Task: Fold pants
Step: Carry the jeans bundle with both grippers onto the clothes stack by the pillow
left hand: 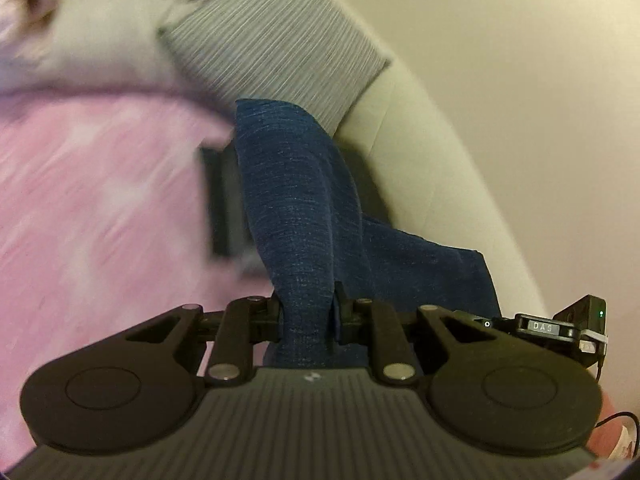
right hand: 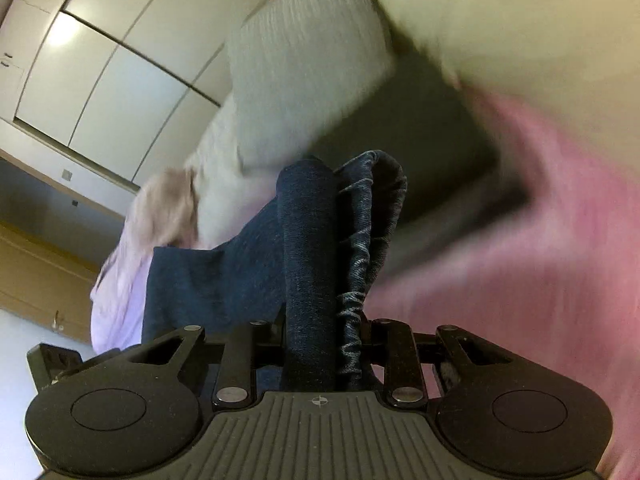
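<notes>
Dark blue denim pants [left hand: 296, 208] hang lifted above a pink bedsheet [left hand: 100, 208]. My left gripper [left hand: 308, 316] is shut on a bunched fold of the fabric, which rises from between its jaws. In the right wrist view the pants [right hand: 308, 248] stand up between the fingers, with the gathered elastic waistband [right hand: 360, 264] on the right side. My right gripper [right hand: 320, 344] is shut on that waistband part. The other gripper [left hand: 560, 326] shows at the right edge of the left wrist view, beyond a hanging panel of the pants.
A grey striped pillow [left hand: 276, 40] lies behind the pants by a cream headboard [left hand: 420, 152]. A dark flat object [left hand: 224, 204] rests on the sheet, blurred. In the right wrist view, white wardrobe doors [right hand: 112, 64] and a lilac blanket [right hand: 120, 288] sit to the left.
</notes>
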Tool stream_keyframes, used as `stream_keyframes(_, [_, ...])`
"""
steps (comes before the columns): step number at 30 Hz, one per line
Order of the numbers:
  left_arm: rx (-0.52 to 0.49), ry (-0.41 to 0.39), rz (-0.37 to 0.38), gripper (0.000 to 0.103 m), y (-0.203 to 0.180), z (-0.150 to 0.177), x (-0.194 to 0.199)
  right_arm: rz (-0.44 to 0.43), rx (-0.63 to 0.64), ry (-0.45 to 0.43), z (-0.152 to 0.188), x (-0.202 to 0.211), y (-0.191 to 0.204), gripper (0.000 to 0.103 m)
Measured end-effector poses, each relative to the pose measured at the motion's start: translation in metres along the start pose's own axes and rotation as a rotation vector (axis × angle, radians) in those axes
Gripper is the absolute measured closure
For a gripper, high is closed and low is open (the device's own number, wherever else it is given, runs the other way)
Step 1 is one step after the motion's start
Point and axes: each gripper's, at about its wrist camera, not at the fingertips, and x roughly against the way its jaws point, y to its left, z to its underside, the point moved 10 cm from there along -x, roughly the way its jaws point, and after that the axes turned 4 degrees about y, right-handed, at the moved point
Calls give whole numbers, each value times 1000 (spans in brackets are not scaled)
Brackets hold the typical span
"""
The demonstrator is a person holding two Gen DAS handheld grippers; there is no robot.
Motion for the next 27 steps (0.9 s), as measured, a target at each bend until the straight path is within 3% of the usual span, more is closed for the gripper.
stream_keyframes(3, [14,-60,-1,87,-29,-61,-50,-20,48,14,-94,-12,-13,79])
stream_keyframes(5, [16,-81,-16,87,-38,-95,-79,-34,57,24,-137,-26,-17,79])
stream_keyframes(9, [42,-84,-46,87,-31,-136,-120,-46,41,55,-186,-66,-36,79])
stream_keyframes(16, [58,-19,-110,87,2,-149,-173,-34,-9,119,-193,-94,-91,78])
stream_keyframes(19, [26,9,-140,85,17,-147,-195,23,16,116,-186,-111,-113,70])
stream_keyframes(22, [-56,27,-240,67,38,-143,-213,61,61,76,-183,-118,-121,62])
stream_keyframes(24, [-44,18,-266,66,43,-141,-211,103,54,31,-184,-103,-118,60])
stream_keyframes(27, [-33,-57,-376,67,40,-141,-181,283,176,-102,-179,-61,-108,58])
